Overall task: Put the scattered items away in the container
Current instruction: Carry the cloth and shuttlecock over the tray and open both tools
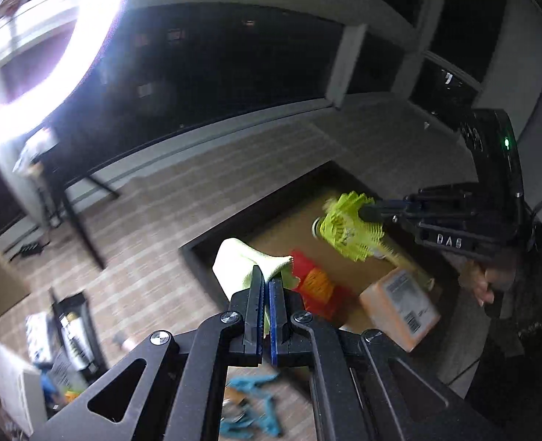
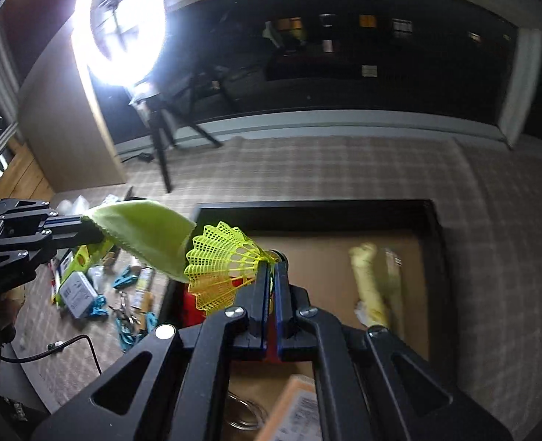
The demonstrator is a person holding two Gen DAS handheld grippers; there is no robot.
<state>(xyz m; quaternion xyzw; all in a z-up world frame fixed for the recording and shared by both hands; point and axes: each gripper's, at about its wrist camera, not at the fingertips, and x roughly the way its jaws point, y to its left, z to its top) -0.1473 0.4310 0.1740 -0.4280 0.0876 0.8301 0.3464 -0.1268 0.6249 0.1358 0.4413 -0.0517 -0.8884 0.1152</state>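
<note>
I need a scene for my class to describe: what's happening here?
A person is tidying with two hand-held tools. The left gripper is shut on a pale green cloth, and the right gripper is shut on a yellow shuttlecock. Both are over or near the open box, which already holds several items.

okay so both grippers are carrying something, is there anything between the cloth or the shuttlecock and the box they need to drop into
Nothing visible blocks either. The left gripper holds the green cloth by the near edge of the open box; the right gripper holds the yellow shuttlecock over its floor, which already holds items.
</note>
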